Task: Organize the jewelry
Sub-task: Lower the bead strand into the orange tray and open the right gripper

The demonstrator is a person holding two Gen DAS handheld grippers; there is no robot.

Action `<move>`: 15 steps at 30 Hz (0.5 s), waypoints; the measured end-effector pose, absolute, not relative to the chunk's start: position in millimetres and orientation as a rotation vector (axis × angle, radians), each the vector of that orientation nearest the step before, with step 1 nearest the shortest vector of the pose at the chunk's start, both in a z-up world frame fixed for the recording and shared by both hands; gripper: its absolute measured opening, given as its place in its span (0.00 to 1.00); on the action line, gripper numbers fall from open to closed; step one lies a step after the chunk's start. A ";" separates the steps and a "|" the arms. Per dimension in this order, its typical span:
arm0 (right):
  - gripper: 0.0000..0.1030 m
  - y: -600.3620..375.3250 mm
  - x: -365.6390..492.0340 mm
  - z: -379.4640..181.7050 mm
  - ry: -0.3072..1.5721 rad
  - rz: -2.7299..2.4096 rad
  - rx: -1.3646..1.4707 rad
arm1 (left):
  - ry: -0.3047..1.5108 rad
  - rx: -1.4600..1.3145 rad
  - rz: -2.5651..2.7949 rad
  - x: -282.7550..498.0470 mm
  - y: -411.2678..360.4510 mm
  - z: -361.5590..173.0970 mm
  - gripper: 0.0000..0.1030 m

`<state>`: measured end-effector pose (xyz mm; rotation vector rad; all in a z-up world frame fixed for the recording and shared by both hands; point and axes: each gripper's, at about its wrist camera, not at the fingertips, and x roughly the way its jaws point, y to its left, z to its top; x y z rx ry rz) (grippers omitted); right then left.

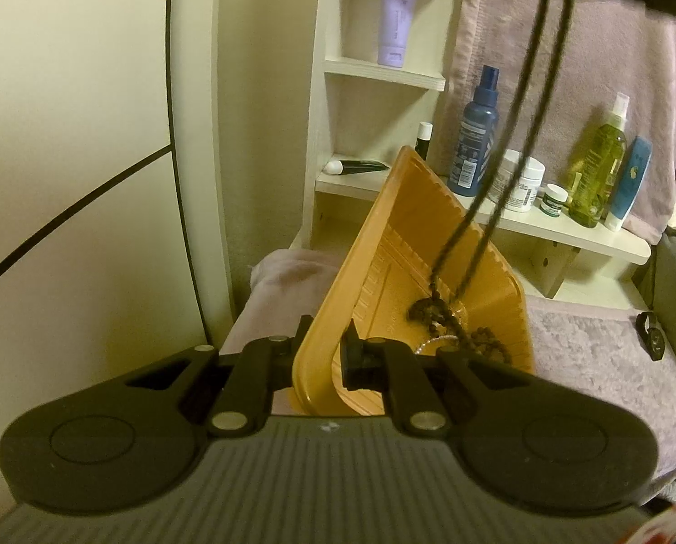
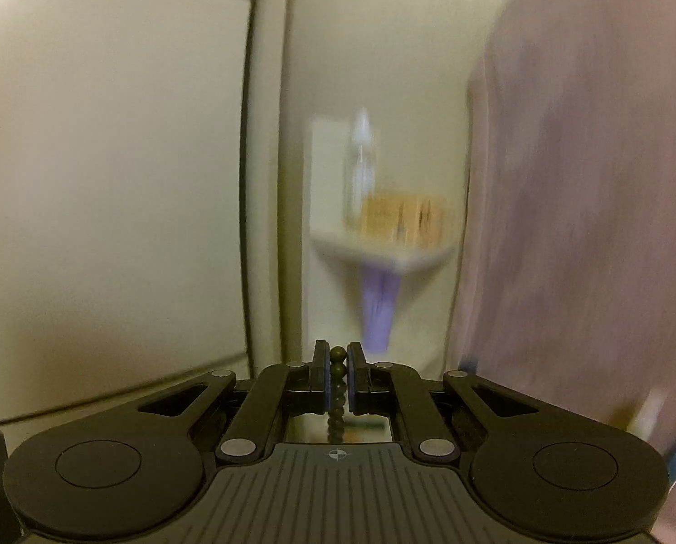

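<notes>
Evidently the left gripper [image 1: 324,340] has its jaws clenched on the orange tray's [image 1: 383,245] rim, tilting it to catch the beaded necklace [image 1: 433,310], whose strand hangs from the right gripper's [image 2: 337,360] clamped jaws overhead.

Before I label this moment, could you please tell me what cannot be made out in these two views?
- Right wrist view: shelf items are motion-blurred.
- Right wrist view: the bead necklace drops out of sight below the right tool.
- Left wrist view: the yellow tray has its near corner hidden behind the left tool.
</notes>
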<state>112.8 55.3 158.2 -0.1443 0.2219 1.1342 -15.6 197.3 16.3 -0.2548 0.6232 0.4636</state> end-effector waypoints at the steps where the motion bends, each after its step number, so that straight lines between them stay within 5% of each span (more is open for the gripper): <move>1: 0.07 57.7 115.2 148.4 0.259 1.139 -0.146 | 0.623 -0.256 0.464 -15.9 198.0 16.3 0.09; 15: 0.07 78.8 133.0 57.6 0.559 1.187 -0.163 | 0.624 -0.258 0.467 -14.1 199.6 15.1 0.09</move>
